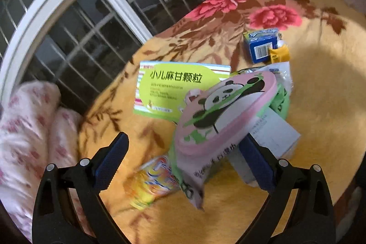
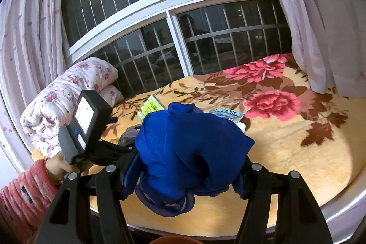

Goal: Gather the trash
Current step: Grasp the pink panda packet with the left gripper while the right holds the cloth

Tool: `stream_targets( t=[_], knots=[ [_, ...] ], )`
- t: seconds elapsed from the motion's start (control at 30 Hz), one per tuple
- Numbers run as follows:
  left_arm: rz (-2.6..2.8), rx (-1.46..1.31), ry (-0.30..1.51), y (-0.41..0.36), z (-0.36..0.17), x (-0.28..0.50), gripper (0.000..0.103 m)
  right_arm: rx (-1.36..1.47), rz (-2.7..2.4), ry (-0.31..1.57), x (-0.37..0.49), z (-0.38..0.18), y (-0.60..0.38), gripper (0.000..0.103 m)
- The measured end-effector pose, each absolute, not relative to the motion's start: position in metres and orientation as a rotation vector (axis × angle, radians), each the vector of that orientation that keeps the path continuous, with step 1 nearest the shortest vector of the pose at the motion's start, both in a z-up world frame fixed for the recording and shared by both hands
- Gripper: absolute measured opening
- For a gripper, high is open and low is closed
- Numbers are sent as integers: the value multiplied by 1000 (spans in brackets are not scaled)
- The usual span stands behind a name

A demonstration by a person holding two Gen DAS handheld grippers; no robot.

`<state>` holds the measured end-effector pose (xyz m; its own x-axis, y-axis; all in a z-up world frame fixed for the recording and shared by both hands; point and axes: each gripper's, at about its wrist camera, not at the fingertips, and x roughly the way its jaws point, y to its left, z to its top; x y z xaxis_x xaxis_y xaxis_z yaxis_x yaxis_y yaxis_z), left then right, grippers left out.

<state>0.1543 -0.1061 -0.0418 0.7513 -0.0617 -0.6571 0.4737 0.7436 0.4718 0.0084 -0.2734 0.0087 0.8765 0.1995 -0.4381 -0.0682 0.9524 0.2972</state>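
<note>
In the left wrist view my left gripper (image 1: 183,150) is open above trash on the yellow floral blanket (image 1: 320,106). A pink panda wet-wipe pack (image 1: 219,111) lies between the fingers, touching the right pad (image 1: 256,159). A green medicine box (image 1: 173,86) lies behind it, a yellow snack wrapper (image 1: 151,182) below it, a white box (image 1: 272,132) under it. A blue tissue pack (image 1: 262,45) lies farther back. In the right wrist view my right gripper (image 2: 185,175) is shut on a bunched blue plastic bag (image 2: 189,150), held above the bed's front edge.
A rolled floral quilt (image 2: 66,97) lies at the bed's left by the barred window (image 2: 205,38). Curtains (image 2: 320,15) hang on both sides. The person's hand in a pink sleeve (image 2: 25,193) holds the left gripper's handle (image 2: 84,125). A brown rim (image 2: 173,239) shows at the bottom.
</note>
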Motion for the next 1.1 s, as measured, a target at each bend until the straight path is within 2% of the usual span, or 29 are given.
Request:
stream_targets(
  t=[0.17, 0.23, 0.27, 0.3, 0.53, 0.8, 1.1],
  knots=[
    [-328, 690, 690, -107, -41, 164, 93, 304, 140, 486, 8, 6, -281, 64],
    [-331, 704, 704, -111, -42, 169, 75, 298, 131, 488, 9, 4, -280, 64],
    [-334, 701, 727, -112, -43, 173, 49, 302, 134, 493, 10, 3, -280, 64],
    [-336, 692, 753, -113, -45, 178, 38, 307, 137, 497, 11, 2, -280, 64],
    [-353, 687, 786, -116, -49, 190, 34, 308, 135, 515, 11, -3, -280, 64],
    [-408, 329, 806, -83, -22, 192, 29, 313, 131, 521, 10, -6, -282, 64],
    [-444, 134, 703, -42, 24, 153, 29, 284, 156, 506, 3, 2, -273, 64]
  ],
)
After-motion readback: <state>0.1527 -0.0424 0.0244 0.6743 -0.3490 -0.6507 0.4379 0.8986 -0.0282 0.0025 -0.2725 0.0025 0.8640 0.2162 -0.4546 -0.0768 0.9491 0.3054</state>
